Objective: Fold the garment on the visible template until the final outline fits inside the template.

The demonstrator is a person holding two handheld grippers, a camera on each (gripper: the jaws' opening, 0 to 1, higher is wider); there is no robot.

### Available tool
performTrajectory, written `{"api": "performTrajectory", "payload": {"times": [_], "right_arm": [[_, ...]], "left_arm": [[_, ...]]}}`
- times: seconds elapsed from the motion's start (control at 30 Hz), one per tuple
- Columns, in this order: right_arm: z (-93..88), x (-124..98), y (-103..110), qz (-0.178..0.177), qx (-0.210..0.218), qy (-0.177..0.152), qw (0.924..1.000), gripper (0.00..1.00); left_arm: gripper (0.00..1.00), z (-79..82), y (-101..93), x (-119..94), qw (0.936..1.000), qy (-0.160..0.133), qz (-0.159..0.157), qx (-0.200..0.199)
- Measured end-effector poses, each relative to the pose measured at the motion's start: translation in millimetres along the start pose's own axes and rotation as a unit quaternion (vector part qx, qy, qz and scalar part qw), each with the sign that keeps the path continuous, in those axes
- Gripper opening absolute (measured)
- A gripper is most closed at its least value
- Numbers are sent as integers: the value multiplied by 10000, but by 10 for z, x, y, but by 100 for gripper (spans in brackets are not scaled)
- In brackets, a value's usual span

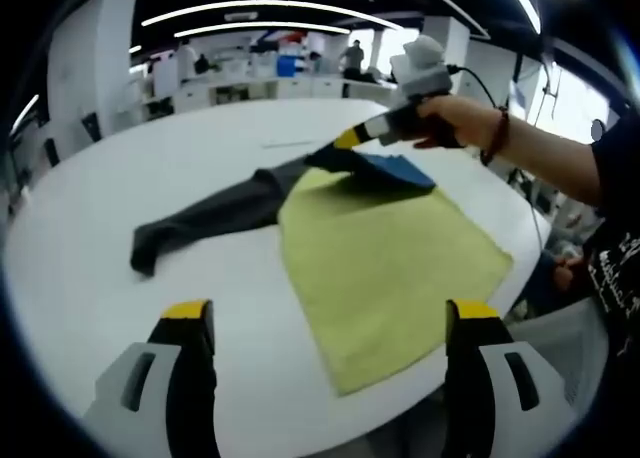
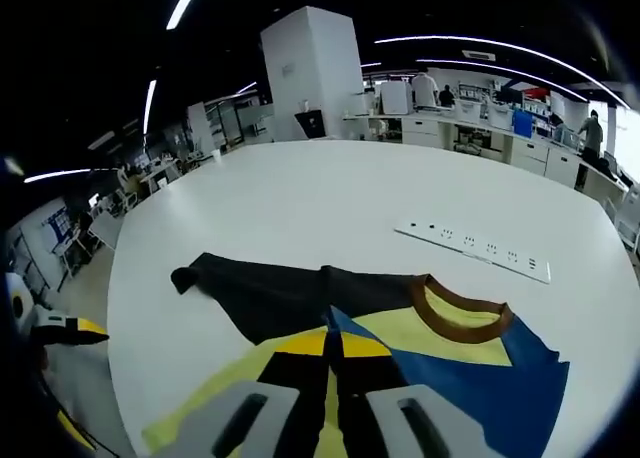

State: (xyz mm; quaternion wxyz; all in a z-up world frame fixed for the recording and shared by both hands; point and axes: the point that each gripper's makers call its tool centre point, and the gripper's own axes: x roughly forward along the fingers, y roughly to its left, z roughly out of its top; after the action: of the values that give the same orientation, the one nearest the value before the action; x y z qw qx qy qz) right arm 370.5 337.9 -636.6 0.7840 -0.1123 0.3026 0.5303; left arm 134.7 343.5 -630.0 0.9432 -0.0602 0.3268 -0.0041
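Two grippers: left gripper [image 1: 330, 328] jaws wide apart, empty; right gripper [image 2: 330, 346] pinched on shirt [image 2: 330, 298].
Shirt: soft, dark sleeve, blue panel, brown collar, partly on yellow cloth [image 1: 390, 268].
Table [image 2: 320, 198]: white, round, smooth.

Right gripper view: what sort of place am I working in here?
Probably an open-plan lab or office: a big round white table, rows of white workbenches with people behind, and long ceiling strip lights.

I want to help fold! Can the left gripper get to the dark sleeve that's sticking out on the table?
Probably yes. The left gripper is open, and only bare table lies between it and the dark sleeve, which lies flat beside the yellow template.
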Motion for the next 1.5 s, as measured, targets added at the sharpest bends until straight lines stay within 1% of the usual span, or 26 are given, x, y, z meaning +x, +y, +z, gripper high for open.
{"api": "performTrajectory", "payload": {"times": [0.17,0.4,0.43,0.5,0.63,0.83,0.97,1.03,1.1,1.17,1.27,1.33,1.43,1.5], "right_arm": [[-112,71,60,21,-167,36,9999,0],[-398,212,137,80,-417,101,9990,0],[-417,217,144,91,-425,112,9990,0],[-509,231,185,139,-473,199,9986,0],[-636,256,261,203,-668,245,9973,0],[-834,313,276,235,-687,420,9965,0],[-899,342,290,281,-709,463,9960,0],[-942,350,297,292,-747,538,9953,2],[-924,340,312,316,-712,483,9958,5],[-936,331,343,362,-718,502,9955,8],[-945,310,387,412,-619,508,9959,13],[-957,288,405,431,-577,491,9962,13],[-966,259,424,467,-359,440,9973,12],[-979,250,447,503,-374,433,9971,11]], "left_arm": [[92,10,-14,4,10000,-22,-18,12],[92,-29,31,-15,10000,2,21,-11],[92,-33,32,-18,10000,3,22,-10],[92,-50,38,-21,10000,12,30,-22],[91,-71,52,-13,10000,29,41,-52],[91,-73,40,-9,10000,37,35,-46],[91,-88,44,-24,9999,59,54,-70],[91,-86,52,-38,9999,55,74,-82],[91,-78,61,-49,9999,37,97,-94],[91,-73,63,-54,9999,22,102,-107],[91,-70,57,-51,9999,20,100,-110],[91,-65,42,-49,9999,21,93,-86],[91,-59,18,-48,9999,16,74,-74],[91,-64,12,-49,9999,27,75,-64]]}}
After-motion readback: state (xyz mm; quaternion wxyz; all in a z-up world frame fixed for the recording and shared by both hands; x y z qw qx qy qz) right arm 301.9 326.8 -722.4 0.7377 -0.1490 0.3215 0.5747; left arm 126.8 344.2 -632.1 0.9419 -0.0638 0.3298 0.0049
